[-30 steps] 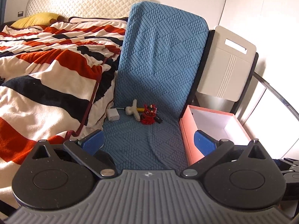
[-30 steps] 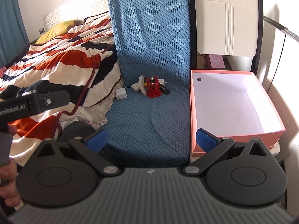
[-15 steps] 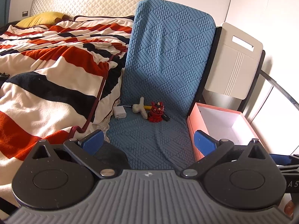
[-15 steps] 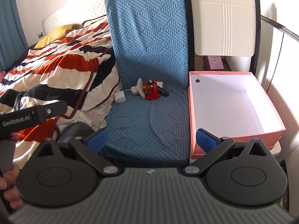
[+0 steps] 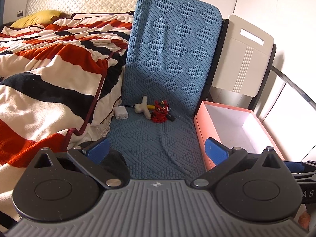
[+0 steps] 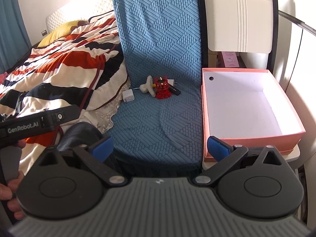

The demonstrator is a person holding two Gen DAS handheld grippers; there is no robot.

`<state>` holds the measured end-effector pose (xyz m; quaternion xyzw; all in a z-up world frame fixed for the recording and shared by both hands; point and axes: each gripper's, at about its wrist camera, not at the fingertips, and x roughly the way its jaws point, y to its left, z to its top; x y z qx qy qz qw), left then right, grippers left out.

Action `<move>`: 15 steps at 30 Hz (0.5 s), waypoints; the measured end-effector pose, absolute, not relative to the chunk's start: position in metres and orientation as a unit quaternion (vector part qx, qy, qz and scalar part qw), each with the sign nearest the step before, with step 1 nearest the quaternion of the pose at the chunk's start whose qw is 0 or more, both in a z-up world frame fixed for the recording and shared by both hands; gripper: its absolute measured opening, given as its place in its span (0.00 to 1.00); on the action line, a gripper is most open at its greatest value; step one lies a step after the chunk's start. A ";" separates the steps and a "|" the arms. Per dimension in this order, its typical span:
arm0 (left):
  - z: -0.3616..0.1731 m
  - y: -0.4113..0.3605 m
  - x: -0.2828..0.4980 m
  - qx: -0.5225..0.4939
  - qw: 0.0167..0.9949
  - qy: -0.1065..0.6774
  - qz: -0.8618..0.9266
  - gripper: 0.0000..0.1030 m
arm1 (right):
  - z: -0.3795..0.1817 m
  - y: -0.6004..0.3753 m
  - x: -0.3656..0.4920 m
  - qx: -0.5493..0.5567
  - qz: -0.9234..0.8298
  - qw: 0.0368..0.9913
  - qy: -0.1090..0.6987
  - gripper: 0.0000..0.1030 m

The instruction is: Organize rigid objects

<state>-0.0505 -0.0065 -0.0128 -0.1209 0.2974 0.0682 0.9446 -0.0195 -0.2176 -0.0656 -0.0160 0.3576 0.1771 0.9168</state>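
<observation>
Both grippers are held at the near edge of a blue quilted chair (image 6: 158,108), aimed along its seat toward the backrest.

Left gripper (image 5: 157,151): jaws released, set wide apart, nothing between the blue pads (image 5: 97,151). In the right wrist view its body (image 6: 39,123) shows at the left edge, over the striped blanket (image 6: 65,67), with a hand (image 6: 8,189) around the grip.

Right gripper (image 6: 160,148): jaws released, equally wide, nothing held. Its right pad (image 6: 217,148) overlaps the near left corner of the pink box (image 6: 254,138) in the picture; whether they touch cannot be told.

Task items: a small cluster lies at the far end of the seat, at the foot of the backrest.
- White charger cube (image 6: 128,96): leftmost, nearest the blanket edge, slightly apart from the rest.
- White fuzzy Y-shaped piece (image 6: 147,86): just right of the cube, touching the red figurine.
- Red figurine (image 6: 162,87): upright, facing the cameras, centre of the cluster.
- Yellow-handled tool (image 5: 150,106): lies behind the fuzzy piece and figurine, mostly hidden; its thin metal tip points left.
- Black stick-shaped item (image 6: 175,90): just right of the figurine, lying flat.

Pink box: open, white inside, nothing in it. It stands immediately right of the chair on a pale surface, well apart from the cluster. A white folding chair back (image 6: 239,15) rises behind it.
</observation>
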 end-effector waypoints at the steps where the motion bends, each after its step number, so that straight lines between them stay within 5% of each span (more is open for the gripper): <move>1: -0.014 -0.006 -0.051 -0.121 0.944 0.298 0.068 1.00 | -0.066 -0.217 -0.019 -0.015 0.177 0.916 0.359 1.00; 15: -0.037 -0.007 -0.016 -0.112 0.944 0.308 0.043 1.00 | -0.086 -0.210 0.005 -0.024 0.184 0.914 0.361 1.00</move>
